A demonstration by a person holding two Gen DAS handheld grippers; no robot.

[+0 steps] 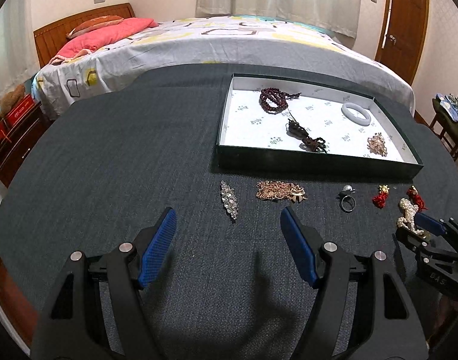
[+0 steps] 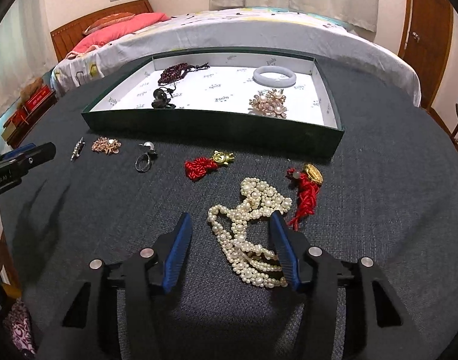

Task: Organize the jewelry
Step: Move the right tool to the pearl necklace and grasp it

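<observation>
Pearl necklace [image 2: 252, 234] is lying limp, slippery between my right gripper's [image 2: 231, 249] wide jaws; I am aiming for its bunched middle. Left gripper [image 1: 229, 249] is hanging wide, empty.

Dark slate-blue woven cloth on the table [image 2: 378, 240]. Dark green walls on the tray [image 2: 199, 126], white lining inside, dotted with small dark printed marks. In the tray: deep maroon bead strand [image 2: 172, 72] by the far left corner, pale white bangle [image 2: 274, 75] toward the far right corner, rose-gold and pearl brooch [image 2: 269, 103] near the front wall. On the cloth: cream-white pearl necklace [image 2: 249, 231], red tassel with gold charm [image 2: 208, 163], second red tassel with gold charm [image 2: 306, 192], silvery ring [image 2: 145, 159]. Blue textured pads, black frames on the right gripper [image 2: 230, 222] and left gripper [image 1: 229, 219].
</observation>
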